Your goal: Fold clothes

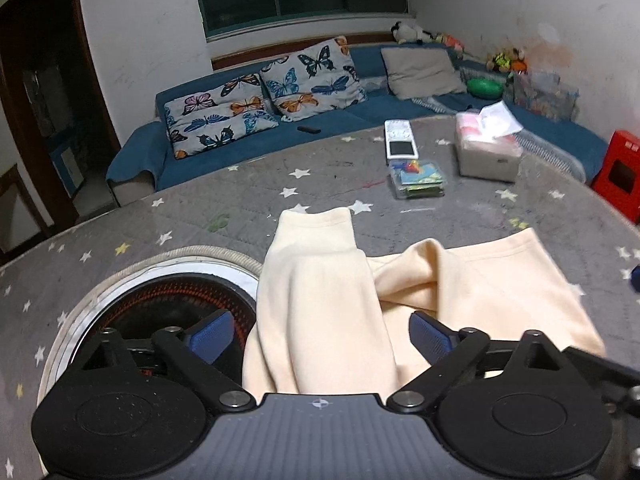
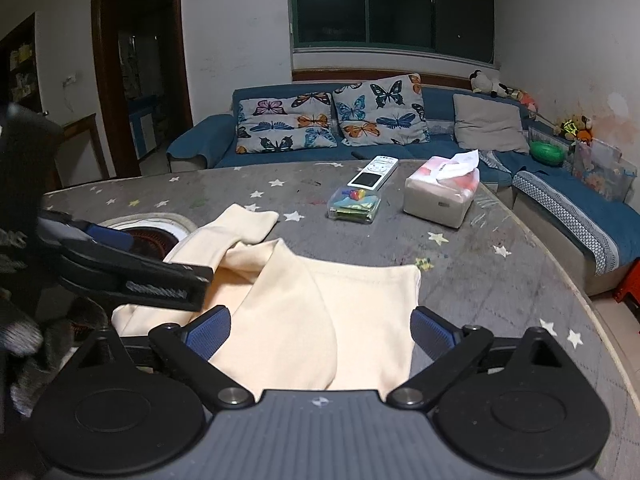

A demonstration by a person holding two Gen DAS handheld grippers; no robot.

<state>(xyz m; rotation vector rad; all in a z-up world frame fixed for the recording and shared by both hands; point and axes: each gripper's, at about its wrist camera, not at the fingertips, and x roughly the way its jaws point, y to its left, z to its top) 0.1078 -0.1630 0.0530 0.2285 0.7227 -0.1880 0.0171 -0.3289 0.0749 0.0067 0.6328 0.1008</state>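
A cream garment [image 1: 320,304] lies partly folded on the grey star-patterned table [image 1: 224,200], one sleeve stretched toward the far side. My left gripper [image 1: 320,336] is open above its near edge, blue pads either side of the cloth, holding nothing. In the right wrist view the same garment [image 2: 320,304] lies flat below my right gripper [image 2: 320,330], which is open and empty. The left gripper's body [image 2: 132,276] shows there at the left, over the garment's left edge.
A round heater opening [image 1: 168,300] sits in the table left of the garment. A tissue box [image 2: 442,192], a white remote [image 2: 374,174] and a clear box of coloured items [image 2: 354,208] stand at the far right. A blue sofa [image 2: 400,148] lies beyond.
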